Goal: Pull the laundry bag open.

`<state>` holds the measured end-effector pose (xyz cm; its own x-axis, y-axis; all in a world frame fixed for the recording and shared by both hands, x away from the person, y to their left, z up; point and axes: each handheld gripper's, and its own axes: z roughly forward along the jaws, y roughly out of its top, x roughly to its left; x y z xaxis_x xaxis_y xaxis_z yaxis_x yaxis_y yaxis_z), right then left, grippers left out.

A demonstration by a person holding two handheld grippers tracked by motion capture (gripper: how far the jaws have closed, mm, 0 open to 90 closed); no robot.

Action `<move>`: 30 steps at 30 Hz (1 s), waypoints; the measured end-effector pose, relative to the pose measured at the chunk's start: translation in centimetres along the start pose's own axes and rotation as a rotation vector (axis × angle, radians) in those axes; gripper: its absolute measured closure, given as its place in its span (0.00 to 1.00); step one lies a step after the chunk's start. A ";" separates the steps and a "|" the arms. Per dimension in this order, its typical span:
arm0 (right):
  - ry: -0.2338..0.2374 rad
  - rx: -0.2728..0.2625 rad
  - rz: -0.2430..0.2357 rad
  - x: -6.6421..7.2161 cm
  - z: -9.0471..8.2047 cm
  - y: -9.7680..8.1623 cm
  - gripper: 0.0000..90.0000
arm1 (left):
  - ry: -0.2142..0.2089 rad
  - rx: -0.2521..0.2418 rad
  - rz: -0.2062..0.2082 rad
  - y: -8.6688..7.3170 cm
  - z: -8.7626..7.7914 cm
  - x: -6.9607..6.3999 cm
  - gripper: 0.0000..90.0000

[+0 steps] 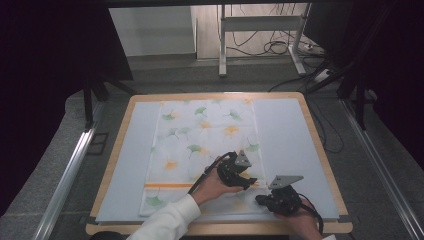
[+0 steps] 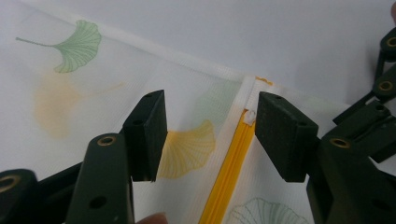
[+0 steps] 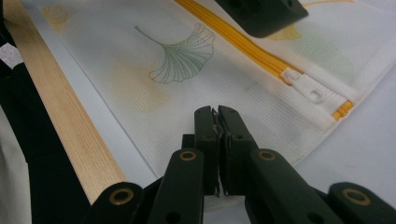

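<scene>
A white mesh bag (image 1: 202,150) printed with green and orange ginkgo leaves lies flat on the pale mat (image 1: 290,145) of a wood-edged table (image 1: 320,145), left of the middle; an orange zipper (image 1: 170,185) crosses it near the person's end, with a white pull (image 3: 306,87) at its right end, close to the bag's right edge.

The left gripper (image 1: 248,181) hovers over that zipper end, its jaws apart on either side of the pull (image 2: 251,115), the pads touching nothing; the right gripper (image 1: 259,200) sits at the bag's near right corner with jaws clenched, and the bag's edge runs under the tips (image 3: 217,114); whether cloth is pinched between them I cannot tell.

In the high view the left hand and gripper cover the zipper's right stretch, and the near corner is lost behind the right gripper; the left gripper view cuts the zipper off at the bottom.

The bag's long axis runs from the person towards the far edge; the zipper lies across it, left to right.
</scene>
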<state>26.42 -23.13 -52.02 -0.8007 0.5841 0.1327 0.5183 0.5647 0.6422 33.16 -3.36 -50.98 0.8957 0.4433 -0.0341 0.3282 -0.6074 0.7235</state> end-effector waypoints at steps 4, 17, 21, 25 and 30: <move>0.001 0.000 0.004 0.0 0.0 0.0 0.96 | -0.013 0.001 -0.004 0.2 0.6 -0.2 0.49; 0.006 0.004 0.005 -0.1 0.0 0.0 0.96 | -0.036 0.017 0.031 0.8 1.7 -0.6 0.51; 0.007 0.003 0.004 -0.1 0.0 0.0 0.96 | -0.042 0.034 0.063 1.2 2.1 -1.0 0.53; 0.006 0.004 0.008 -0.1 0.0 0.0 0.96 | -0.048 0.051 0.090 1.5 2.8 -1.4 0.58; 0.006 0.005 0.005 0.0 0.0 0.0 0.96 | -0.078 0.067 0.096 1.8 3.2 -1.4 0.67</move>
<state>26.44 -23.17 -51.99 -0.8001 0.5832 0.1406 0.5238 0.5649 0.6376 33.44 -7.20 -51.81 0.9438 0.3298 -0.0222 0.2566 -0.6886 0.6782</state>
